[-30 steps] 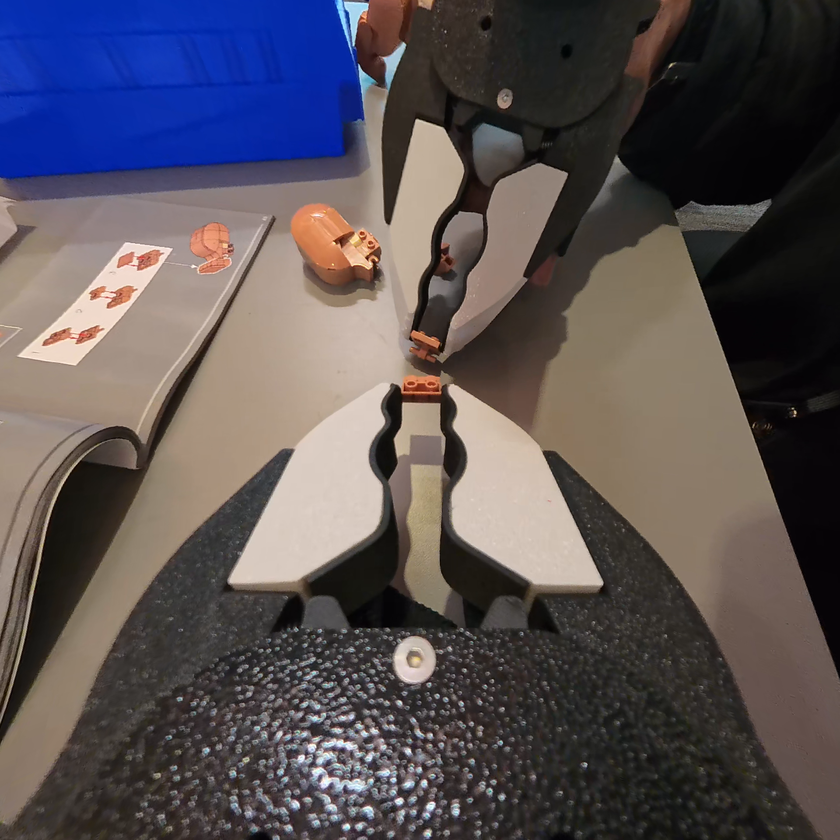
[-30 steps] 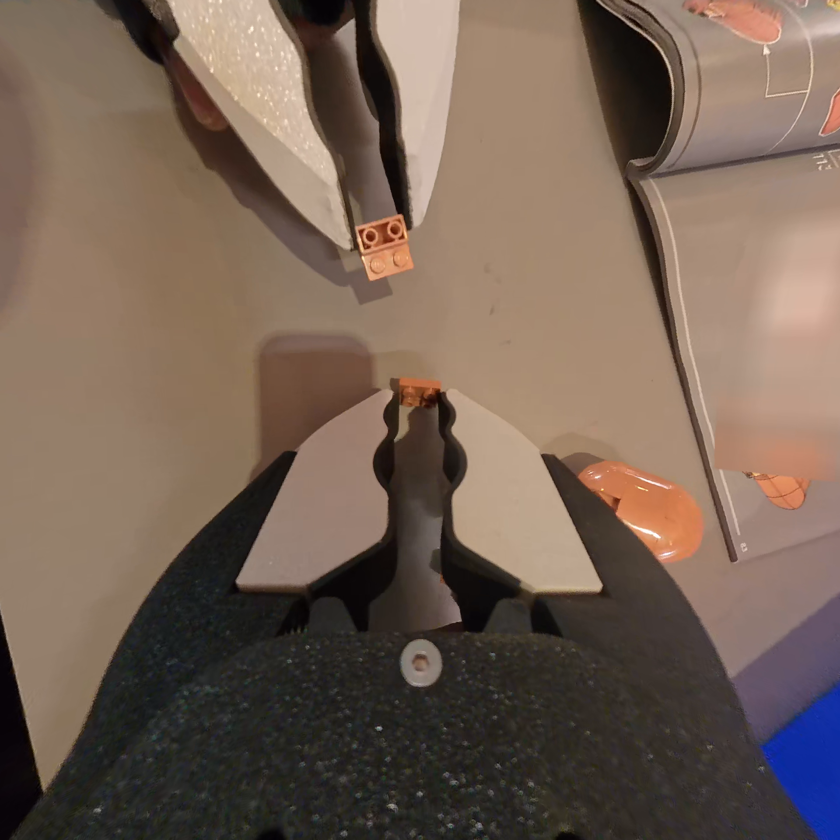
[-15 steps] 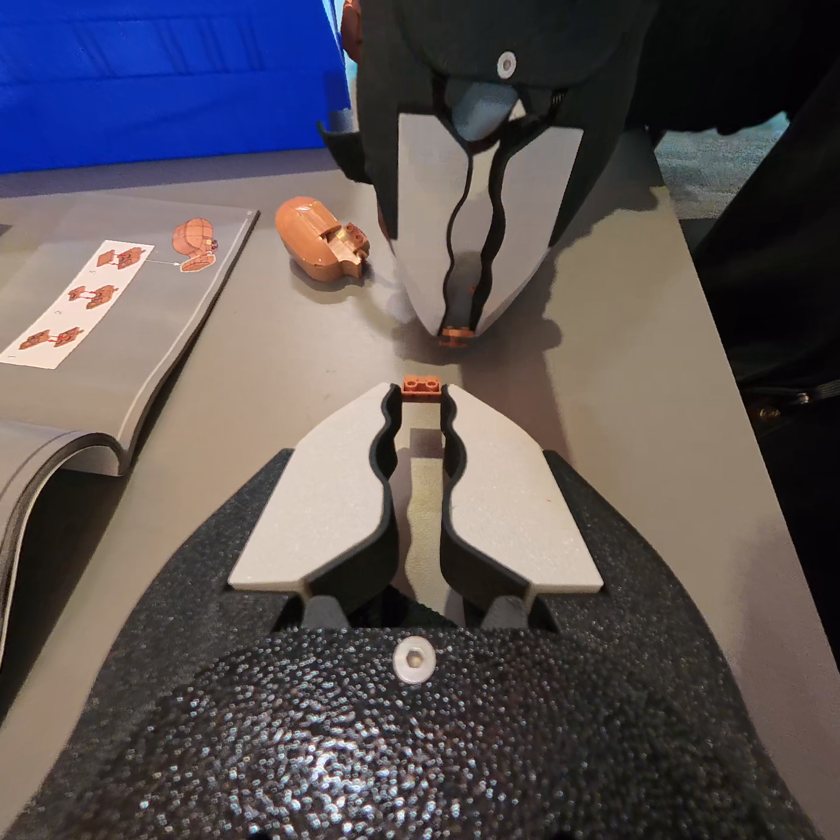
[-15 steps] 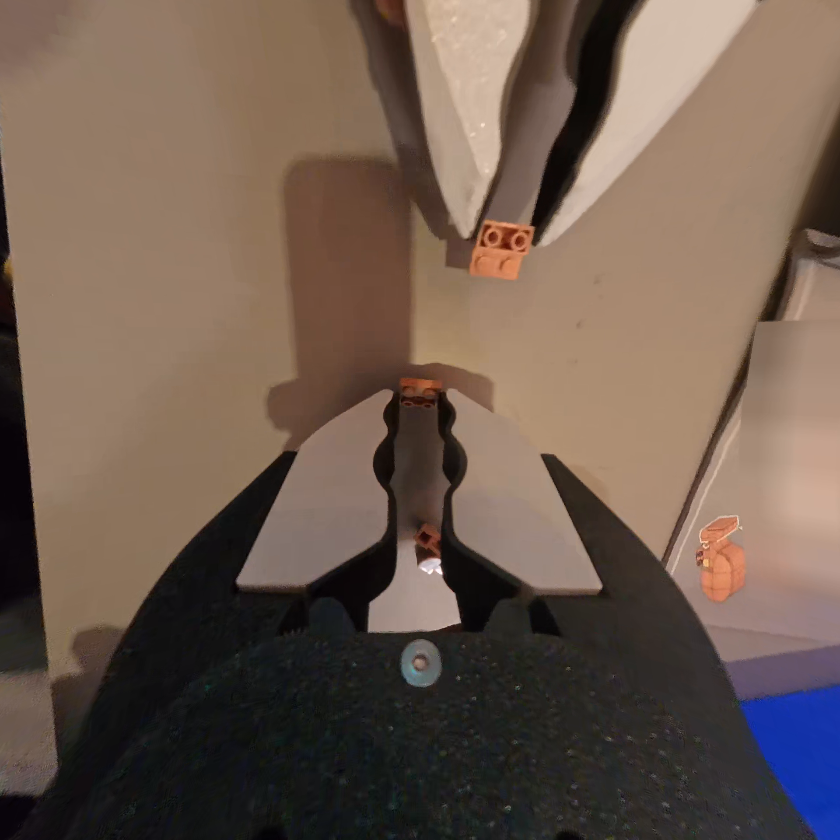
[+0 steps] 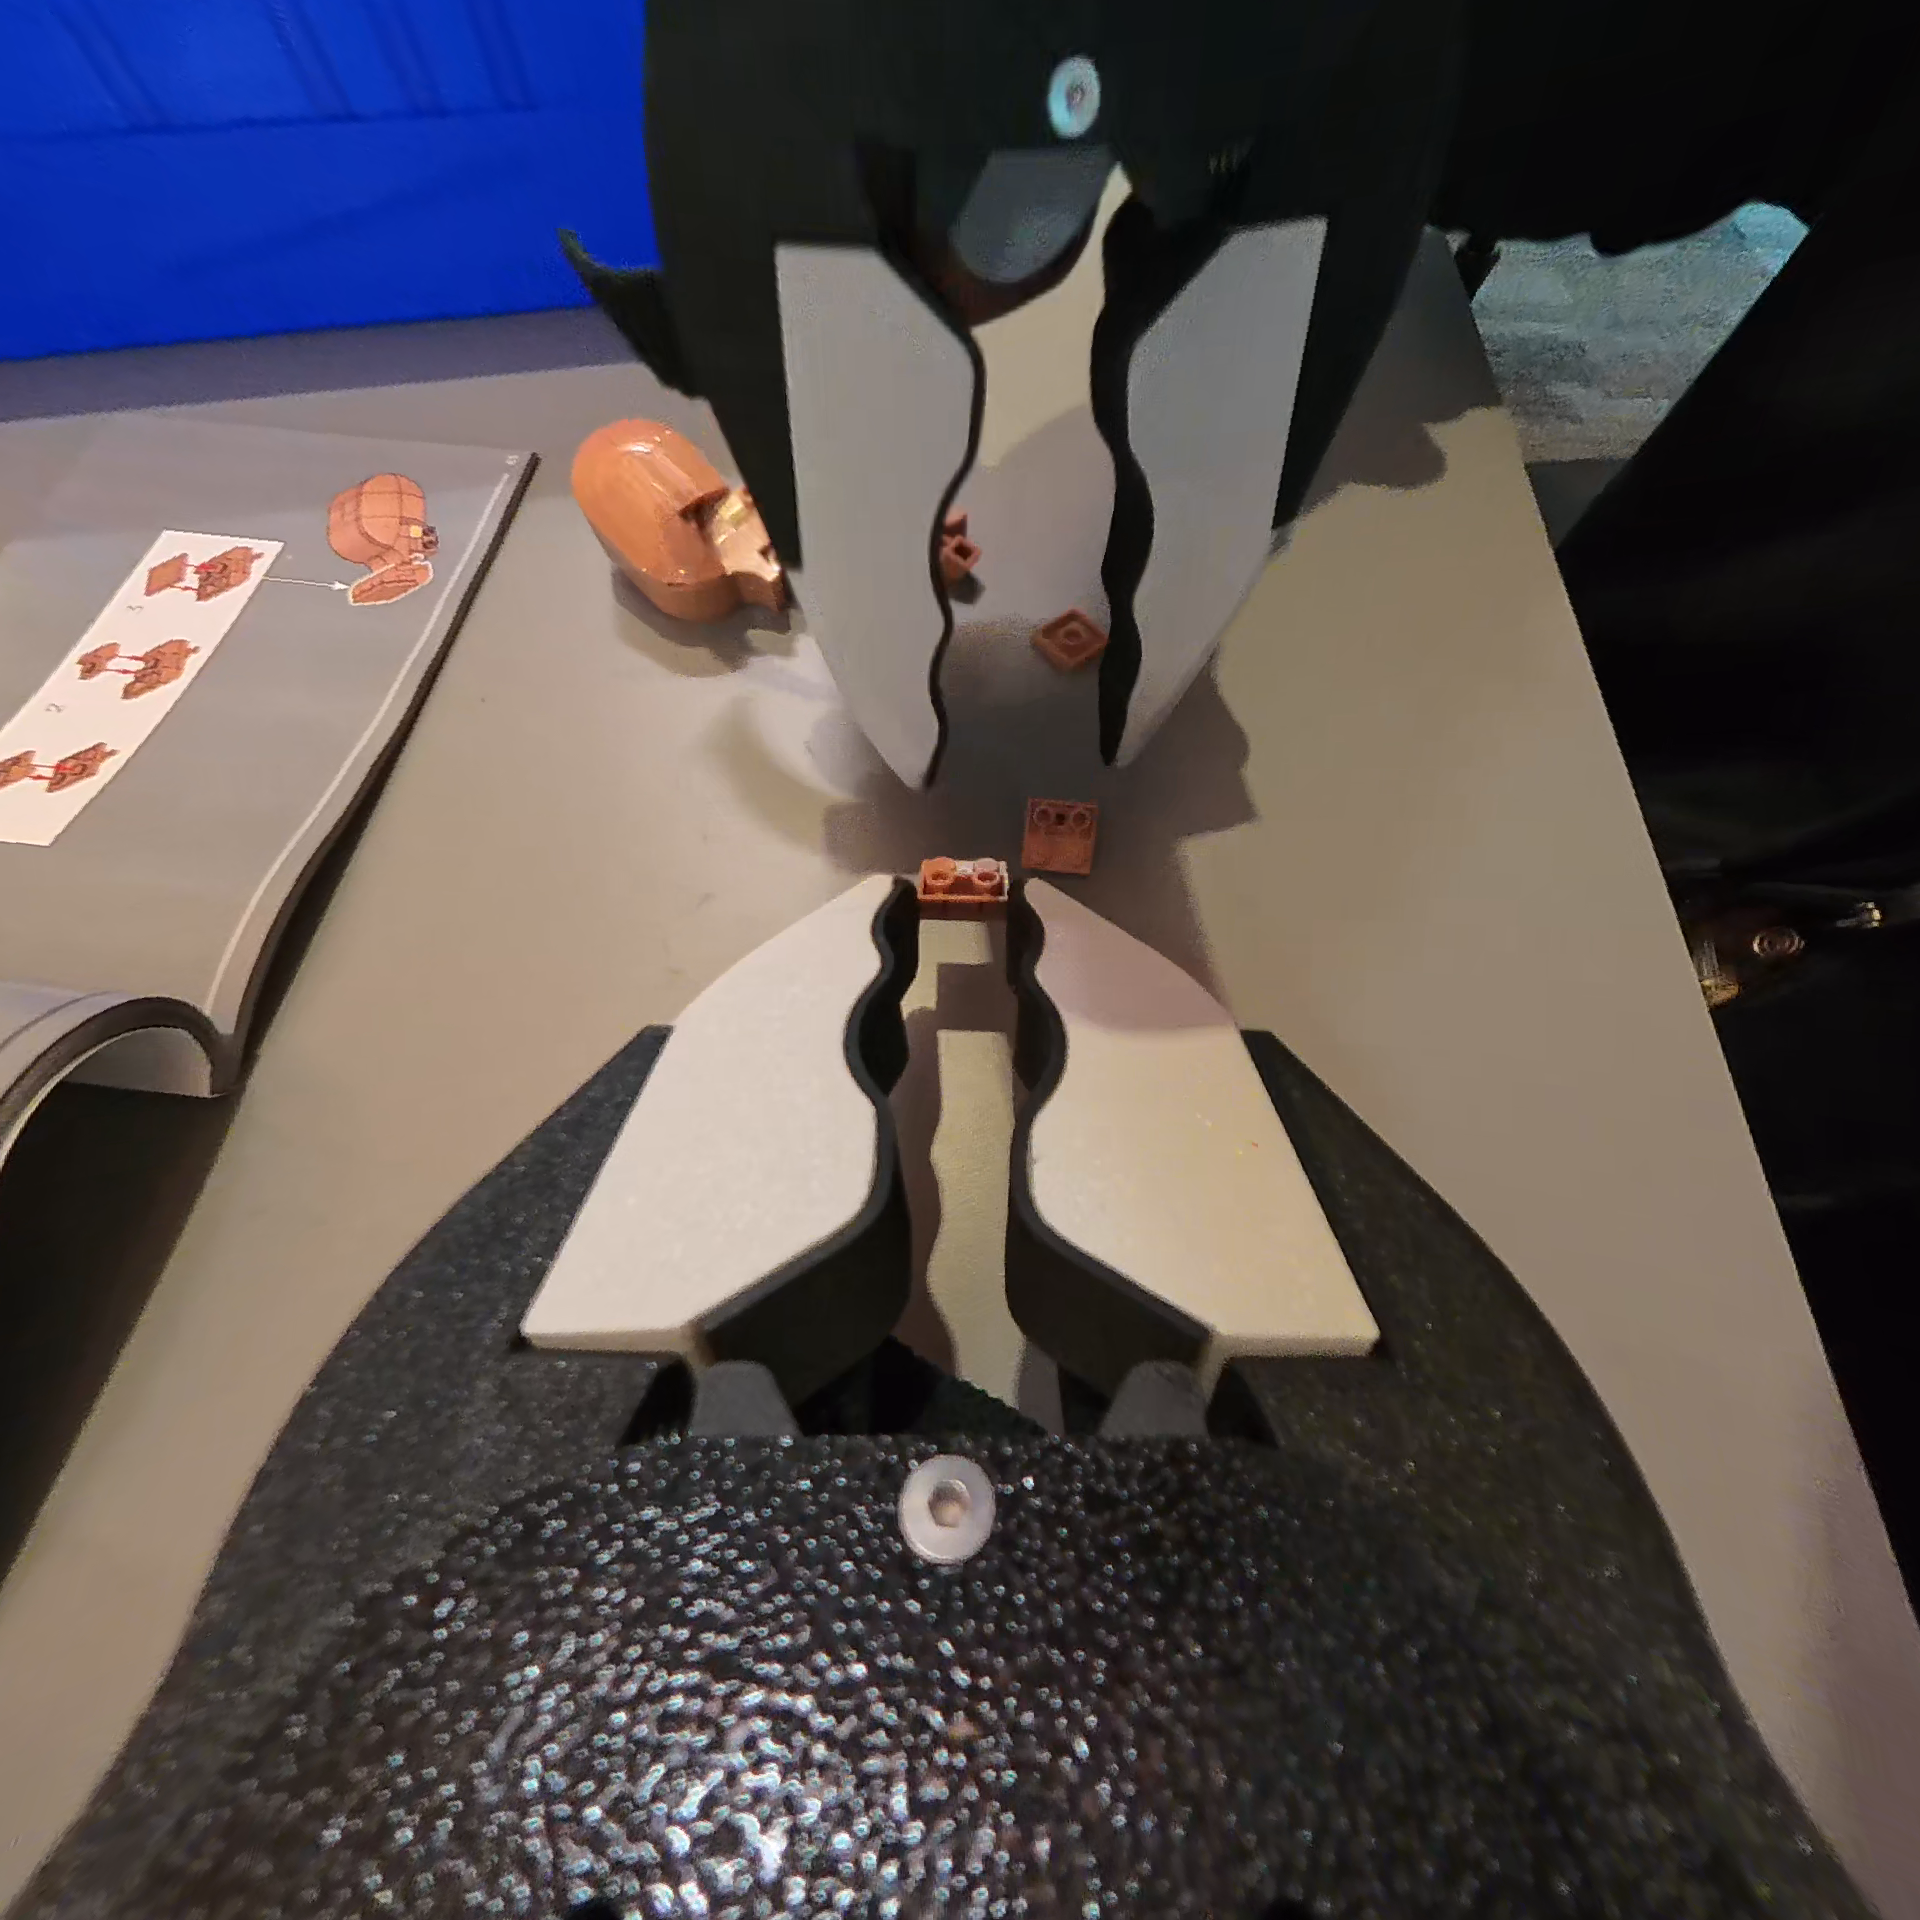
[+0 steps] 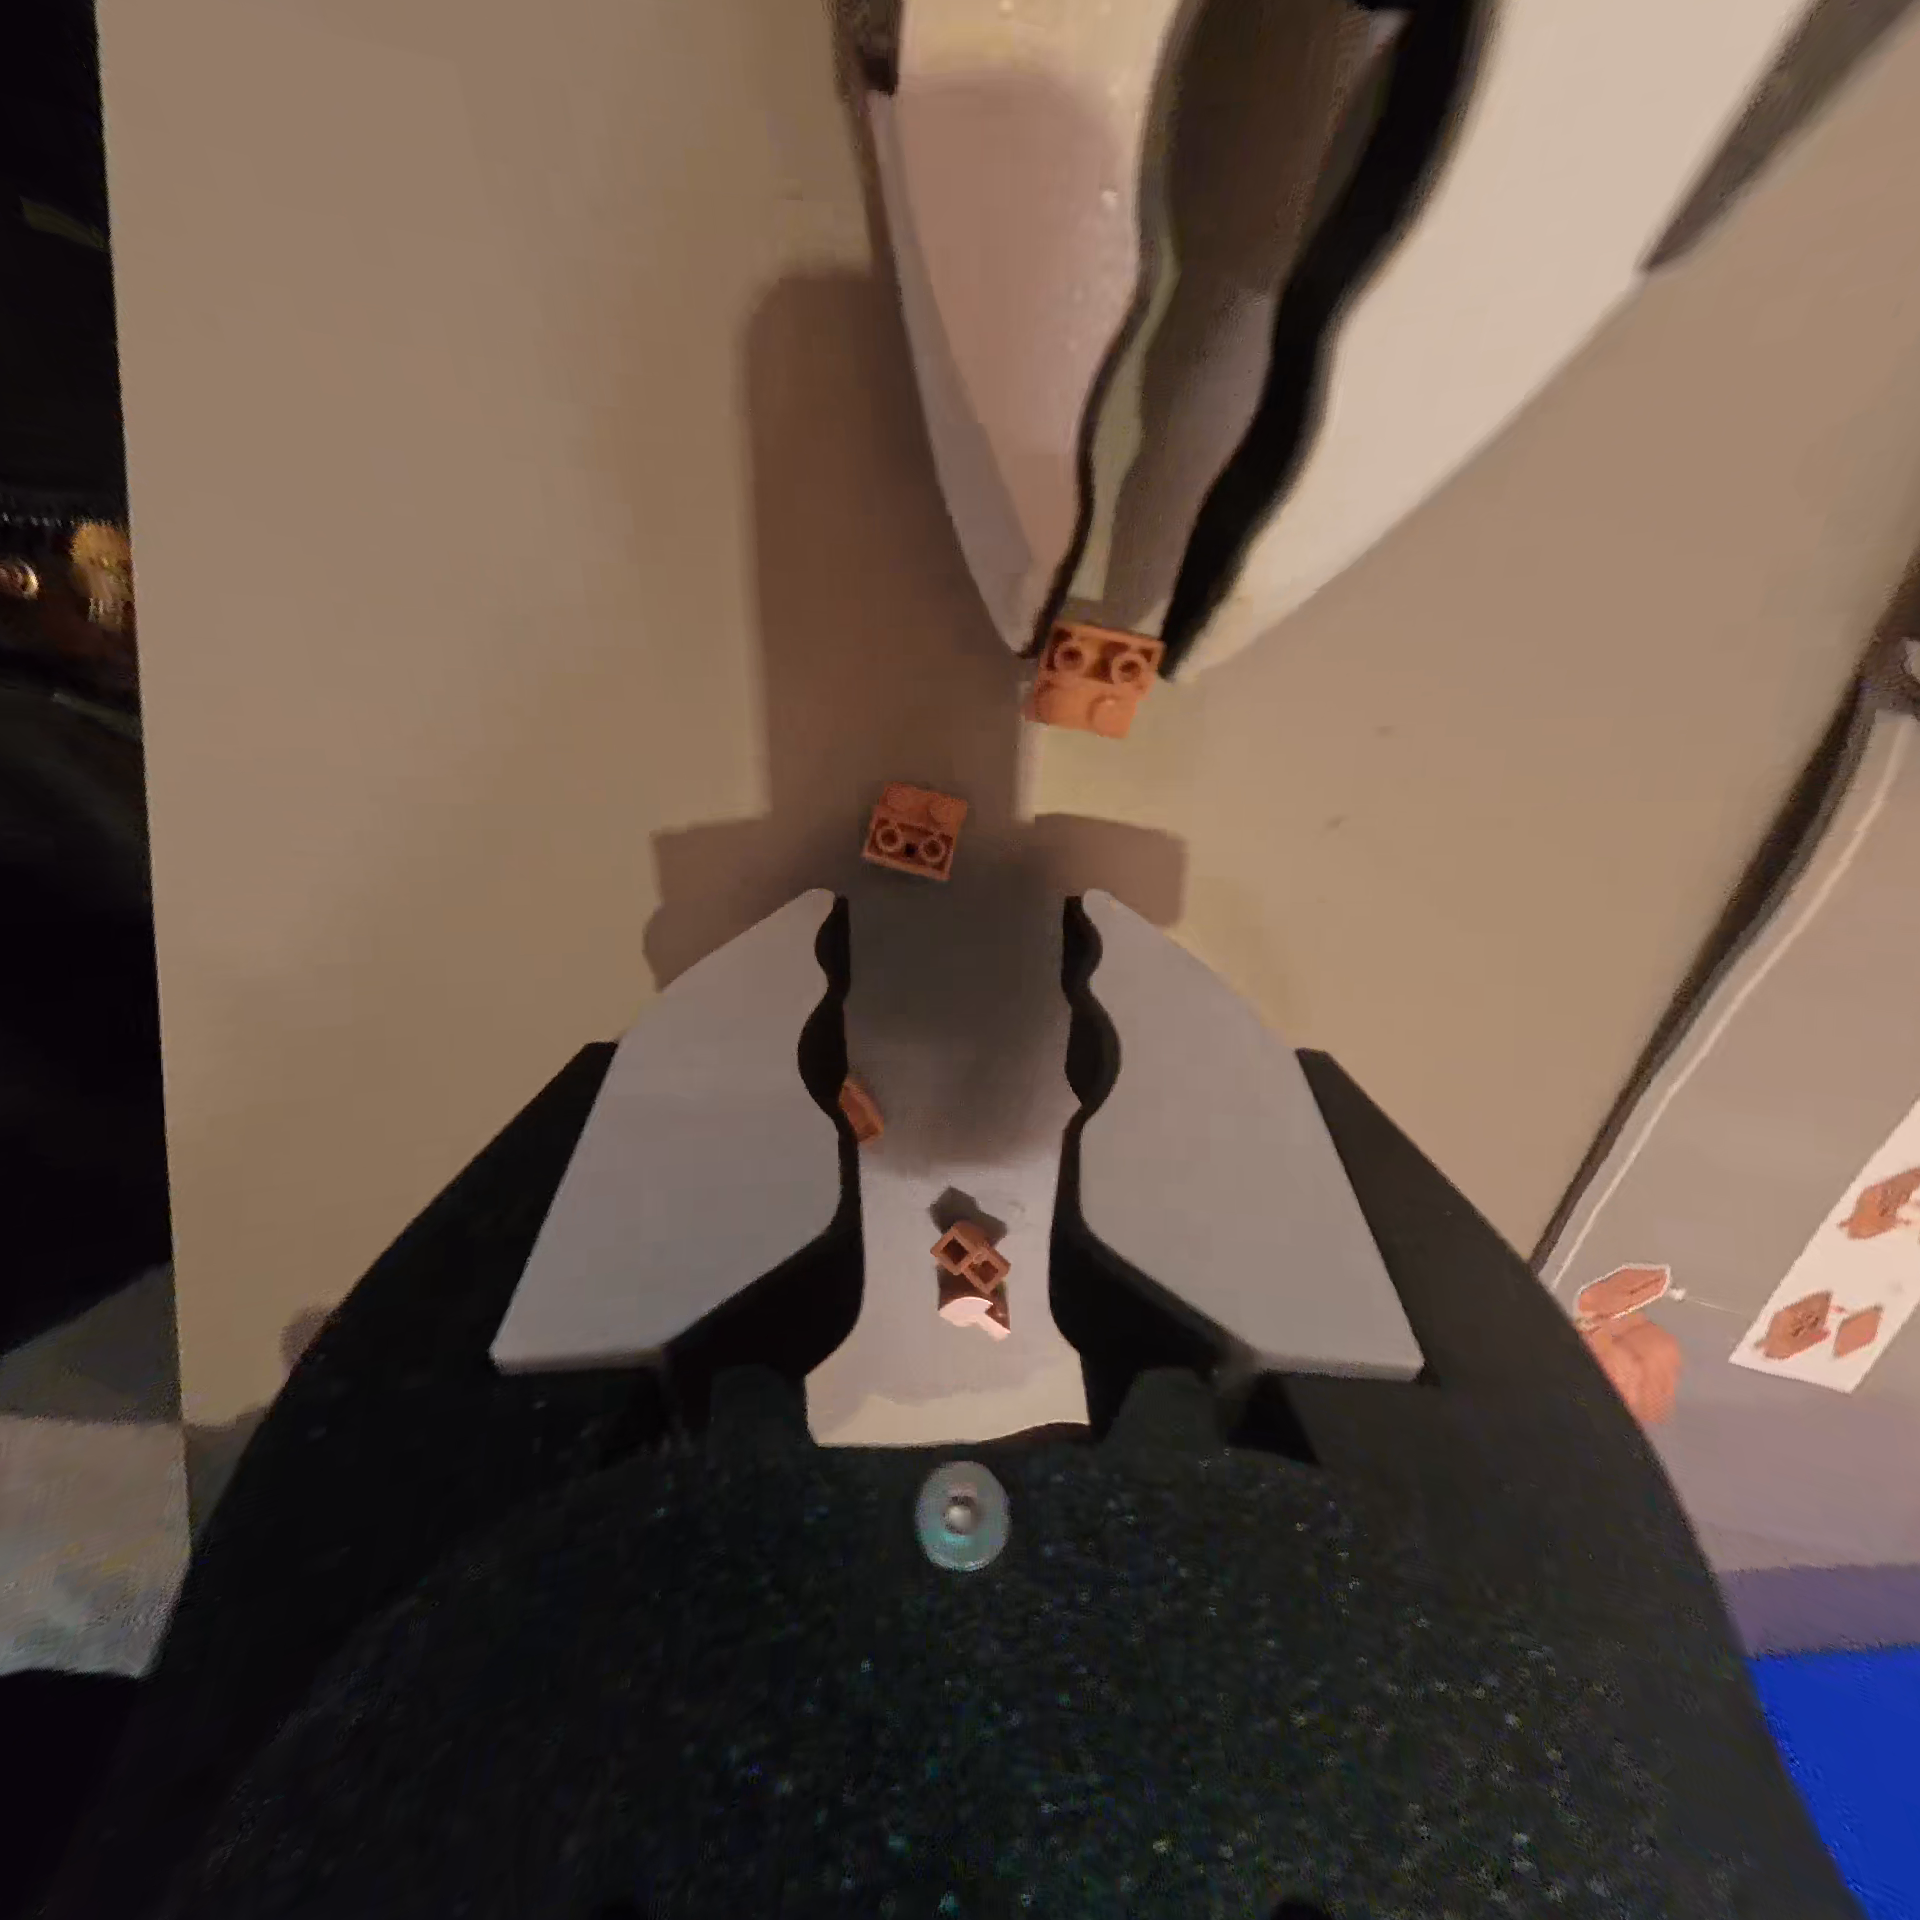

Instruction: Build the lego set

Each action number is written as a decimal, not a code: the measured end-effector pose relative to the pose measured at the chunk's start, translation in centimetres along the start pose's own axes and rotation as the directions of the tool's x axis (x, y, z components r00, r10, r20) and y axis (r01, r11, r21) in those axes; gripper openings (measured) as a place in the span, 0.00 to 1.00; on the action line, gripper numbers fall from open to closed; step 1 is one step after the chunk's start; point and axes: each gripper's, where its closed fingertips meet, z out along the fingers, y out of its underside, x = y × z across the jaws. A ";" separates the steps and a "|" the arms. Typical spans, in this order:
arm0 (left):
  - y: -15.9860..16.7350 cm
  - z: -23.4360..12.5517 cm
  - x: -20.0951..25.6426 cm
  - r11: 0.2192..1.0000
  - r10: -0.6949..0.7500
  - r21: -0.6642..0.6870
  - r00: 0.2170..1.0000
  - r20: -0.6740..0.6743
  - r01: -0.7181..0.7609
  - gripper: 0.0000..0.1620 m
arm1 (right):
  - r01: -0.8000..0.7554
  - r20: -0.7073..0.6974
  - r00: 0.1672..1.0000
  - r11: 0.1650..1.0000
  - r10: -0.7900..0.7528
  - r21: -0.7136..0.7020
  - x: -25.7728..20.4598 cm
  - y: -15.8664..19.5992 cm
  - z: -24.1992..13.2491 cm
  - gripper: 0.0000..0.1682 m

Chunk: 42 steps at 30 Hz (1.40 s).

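In the left wrist view, the left gripper pinches a small brown brick at its fingertips, mid-frame. Facing it from the top, the right gripper hangs with fingers spread and empty; a loose brown piece lies on the grey table just below them. A rounded brown assembly sits left of centre, beside the open instruction booklet.

In the right wrist view, the right gripper gapes (nothing held), the loose piece just past its left fingertip. Upper right, the left gripper grips its brick.
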 end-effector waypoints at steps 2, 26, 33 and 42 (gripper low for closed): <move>0.0 0.1 0.3 1.000 0.006 -0.002 1.000 -0.013 -0.006 0.10 | -0.051 -0.033 0.998 0.996 0.054 0.071 -0.1 0.0 -0.4 0.23; -1.5 -0.9 0.4 0.987 -0.069 0.136 0.992 -0.105 0.083 0.10 | -0.313 -0.018 0.918 0.751 0.396 0.582 0.4 -3.1 -1.1 0.10; -3.1 -1.5 1.0 0.963 -0.089 0.238 0.980 -0.176 0.131 0.10 | -0.283 -0.002 0.919 0.664 0.394 0.692 0.5 -3.8 -2.7 0.10; -3.0 -1.2 1.3 0.970 -0.048 0.228 0.986 -0.158 0.084 0.10 | -0.251 -0.019 0.920 0.628 0.390 0.736 0.4 -4.6 -3.3 0.10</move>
